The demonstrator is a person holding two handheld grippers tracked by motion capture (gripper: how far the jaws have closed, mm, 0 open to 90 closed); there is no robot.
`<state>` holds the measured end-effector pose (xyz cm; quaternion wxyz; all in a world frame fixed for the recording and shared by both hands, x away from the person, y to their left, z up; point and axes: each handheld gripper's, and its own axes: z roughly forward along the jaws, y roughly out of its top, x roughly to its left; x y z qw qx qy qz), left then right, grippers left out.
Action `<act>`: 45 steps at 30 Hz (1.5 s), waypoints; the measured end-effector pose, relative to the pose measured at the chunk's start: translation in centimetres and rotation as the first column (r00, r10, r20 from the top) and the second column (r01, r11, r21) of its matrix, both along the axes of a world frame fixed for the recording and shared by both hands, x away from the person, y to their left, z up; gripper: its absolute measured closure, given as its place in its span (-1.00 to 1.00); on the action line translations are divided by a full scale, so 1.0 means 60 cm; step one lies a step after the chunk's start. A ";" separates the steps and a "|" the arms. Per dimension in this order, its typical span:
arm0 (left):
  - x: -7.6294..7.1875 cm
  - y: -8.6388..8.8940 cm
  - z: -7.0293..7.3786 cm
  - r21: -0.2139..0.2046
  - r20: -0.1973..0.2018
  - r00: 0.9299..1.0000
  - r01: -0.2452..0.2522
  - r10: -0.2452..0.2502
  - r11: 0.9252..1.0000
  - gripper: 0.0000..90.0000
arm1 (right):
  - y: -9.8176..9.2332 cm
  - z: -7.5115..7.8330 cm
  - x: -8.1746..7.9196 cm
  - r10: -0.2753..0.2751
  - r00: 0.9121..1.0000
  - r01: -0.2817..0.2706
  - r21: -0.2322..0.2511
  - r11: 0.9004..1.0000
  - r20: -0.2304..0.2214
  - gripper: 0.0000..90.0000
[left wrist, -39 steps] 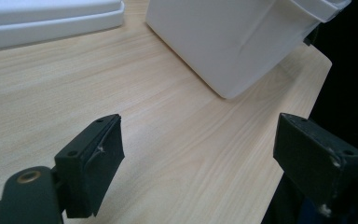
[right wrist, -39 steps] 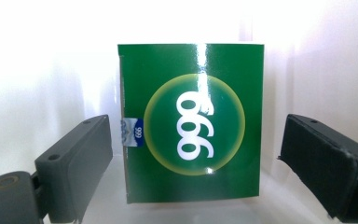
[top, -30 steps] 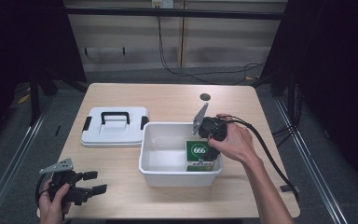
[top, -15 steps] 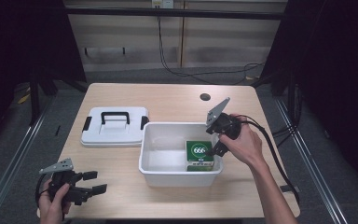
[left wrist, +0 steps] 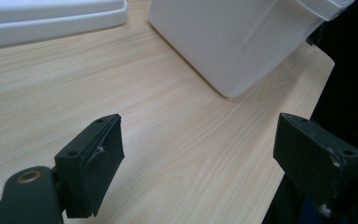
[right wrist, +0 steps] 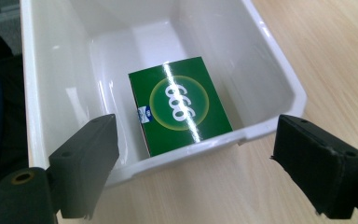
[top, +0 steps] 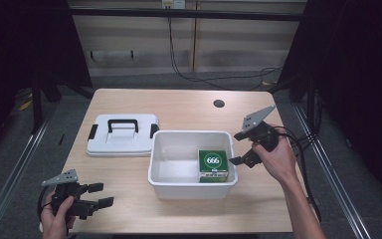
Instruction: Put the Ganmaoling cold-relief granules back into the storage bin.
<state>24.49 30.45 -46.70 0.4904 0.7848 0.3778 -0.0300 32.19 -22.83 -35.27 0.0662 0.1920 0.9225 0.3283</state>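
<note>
Wooden table [top: 179, 107]: box [top: 213, 165] lies in bin [top: 157, 149], right gripper [top: 242, 148] and left gripper [top: 101, 194] both spread, empty; lid [top: 122, 134] likely next.

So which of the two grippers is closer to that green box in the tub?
The right. The right gripper hangs just past the right rim of the white tub, beside the green box. The left gripper rests at the table's near left corner, well away from the tub.
</note>
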 end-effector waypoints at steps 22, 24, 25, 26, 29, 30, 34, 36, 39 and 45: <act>-0.001 0.002 0.001 -0.007 0.009 1.000 -0.008 0.008 1.000 -0.64 | -0.091 -0.040 -0.088 -0.269 0.958 0.247 0.187 0.951 0.102 -0.68; -0.001 0.001 0.000 -0.001 0.007 1.000 -0.010 0.010 1.000 -0.64 | -0.099 -0.051 -0.096 -0.263 0.960 0.240 0.199 0.950 0.101 -0.69; -0.001 0.001 0.000 -0.001 0.007 1.000 -0.010 0.010 1.000 -0.65 | -0.099 -0.051 -0.096 -0.263 0.960 0.240 0.199 0.950 0.101 -0.69; -0.001 0.001 0.001 -0.004 0.007 1.000 -0.012 0.012 1.000 -0.65 | -0.108 -0.060 -0.103 -0.279 0.956 0.257 0.200 0.945 0.091 -0.70; -0.001 0.002 0.001 -0.004 0.009 1.000 -0.011 0.011 1.000 -0.64 | -0.118 -0.076 -0.113 -0.299 0.951 0.279 0.200 0.939 0.078 -0.70; -0.001 0.002 0.001 -0.006 0.009 1.000 -0.014 0.014 1.000 -0.64 | -0.118 -0.076 -0.113 -0.299 0.951 0.279 0.200 0.939 0.078 -0.70; -0.001 0.002 0.000 -0.002 0.009 1.000 -0.013 0.013 1.000 -0.64 | -0.129 -0.107 -0.134 -0.325 0.943 0.306 0.202 0.930 0.069 -0.70; -0.001 0.002 0.000 -0.002 0.007 1.000 -0.014 0.014 1.000 -0.64 | -0.132 -0.114 -0.137 -0.329 0.942 0.307 0.212 0.928 0.074 -0.70; -0.002 0.001 0.002 -0.010 0.008 1.000 -0.010 0.010 1.000 -0.64 | -0.139 -0.132 -0.141 -0.329 0.943 0.309 0.235 0.922 0.050 -0.70; -0.001 0.004 0.002 -0.014 0.013 1.000 -0.005 0.005 1.000 -0.64 | -0.155 -0.171 -0.147 -0.368 0.930 0.360 0.213 0.908 -0.002 -0.70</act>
